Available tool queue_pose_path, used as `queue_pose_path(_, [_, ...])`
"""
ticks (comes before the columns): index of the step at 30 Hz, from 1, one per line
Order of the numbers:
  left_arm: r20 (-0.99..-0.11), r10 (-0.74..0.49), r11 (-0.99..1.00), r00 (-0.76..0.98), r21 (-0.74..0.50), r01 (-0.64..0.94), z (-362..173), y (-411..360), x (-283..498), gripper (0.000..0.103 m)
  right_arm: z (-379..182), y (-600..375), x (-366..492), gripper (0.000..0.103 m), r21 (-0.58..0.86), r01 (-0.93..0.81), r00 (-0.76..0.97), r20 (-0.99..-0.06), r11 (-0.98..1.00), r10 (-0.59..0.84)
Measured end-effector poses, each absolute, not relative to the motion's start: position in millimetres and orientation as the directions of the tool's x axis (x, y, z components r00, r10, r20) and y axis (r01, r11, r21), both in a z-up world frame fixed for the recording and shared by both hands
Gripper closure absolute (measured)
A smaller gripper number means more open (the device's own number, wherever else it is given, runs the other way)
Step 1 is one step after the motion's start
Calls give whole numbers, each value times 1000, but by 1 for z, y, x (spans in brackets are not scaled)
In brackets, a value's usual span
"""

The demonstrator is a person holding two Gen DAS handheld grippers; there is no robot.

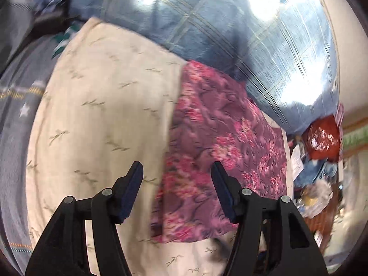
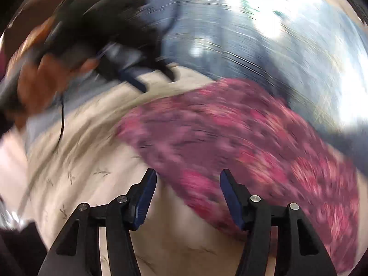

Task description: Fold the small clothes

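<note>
Currently both tongs are wide open, holding nothing. The left gripper (image 1: 177,179) hovers over the near-left edge of the floral cloth (image 1: 218,151), which lies flat on the cream sheet (image 1: 103,105) with the plaid blanket (image 1: 230,30) just beyond. The right gripper (image 2: 188,184) hovers at the cloth's near edge; that view is badly blurred. Risks: a pinch may catch the sheet along with the cloth, since they touch. Uneven grabs would skew the fold. Contact depth unclear.
</note>
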State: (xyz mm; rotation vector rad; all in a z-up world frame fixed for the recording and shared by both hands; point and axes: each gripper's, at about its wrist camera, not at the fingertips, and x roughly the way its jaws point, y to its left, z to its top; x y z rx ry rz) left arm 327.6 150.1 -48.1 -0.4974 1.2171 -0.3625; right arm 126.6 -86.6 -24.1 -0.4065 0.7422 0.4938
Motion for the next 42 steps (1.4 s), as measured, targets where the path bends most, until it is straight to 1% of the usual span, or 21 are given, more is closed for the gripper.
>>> queue_pose_path(4, [-795, -533, 828, 290, -561, -15, -51, 163, 328, 43, -44, -42, 134, 43, -339, -575, 679, -705, 745, 204])
queue_pose_path(7, [-796, -545, 825, 264, -566, -4, -53, 162, 334, 43, -49, -27, 137, 44, -427, -549, 731, -662, 719, 166])
queue_pose_path(8, [-795, -549, 823, 259, -568, -1, -53, 160, 337, 43, -50, -23, 139, 47, -447, -542, 745, -647, 711, 162])
queue_pose_path(9, [-793, -554, 820, 254, -572, 1, -53, 157, 342, 43, -50, -20, 139, 58, -452, -542, 750, -640, 708, 166])
queue_pose_path(10, [-791, -559, 817, 251, -576, 3, -52, 155, 345, 43, -49, -20, 139, 74, -448, -550, 751, -635, 705, 182])
queue_pose_path(11, [-787, -565, 813, 248, -582, 6, -52, 152, 349, 43, -50, -21, 143, 96, -444, -554, 748, -637, 704, 186])
queue_pose_path(13, [-777, -585, 802, 232, -598, 17, -53, 146, 359, 38, -44, -26, 143, 96, -426, -545, 758, -618, 722, 208])
queue_pose_path(14, [-775, -591, 797, 222, -603, 19, -53, 142, 364, 33, -37, -32, 141, 96, -414, -534, 771, -596, 737, 224])
queue_pose_path(18, [-766, -618, 783, 175, -620, 54, -56, 118, 387, 33, -22, -37, 134, 96, -418, -525, 800, -540, 742, 262])
queue_pose_path(21, [-753, -640, 767, 155, -636, 82, -58, 96, 398, 34, -17, -44, 132, 96, -401, -529, 799, -533, 748, 279])
queue_pose_path(22, [-753, -640, 768, 156, -634, 90, -57, 90, 399, 39, -17, -46, 131, 96, -396, -528, 799, -532, 751, 280])
queue_pose_path(23, [-761, -628, 778, 164, -618, 109, -55, 82, 400, 64, -17, -50, 133, 96, -389, -527, 798, -532, 756, 283])
queue_pose_path(24, [-774, -610, 792, 168, -597, 125, -53, 77, 400, 84, -16, -52, 134, 96, -383, -526, 798, -532, 759, 284])
queue_pose_path(25, [-794, -580, 815, 181, -562, 141, -49, 72, 399, 88, -16, -54, 133, 96, -378, -523, 798, -532, 764, 283])
queue_pose_path(27, [-811, -547, 837, 208, -526, 148, -44, 68, 397, 93, -12, -64, 134, 96, -345, -516, 796, -532, 784, 289])
queue_pose_path(33, [-804, -526, 850, 278, -498, 171, -10, 52, 384, 96, 5, -93, 131, 97, -226, -480, 794, -523, 848, 310])
queue_pose_path(37, [-790, -535, 844, 299, -486, 225, 17, 20, 375, 96, 19, -126, 125, 97, -140, -440, 799, -512, 887, 316])
queue_pose_path(42, [-799, -510, 852, 319, -417, 317, 37, -48, 366, 96, 33, -192, 121, 97, 11, -351, 802, -512, 936, 306])
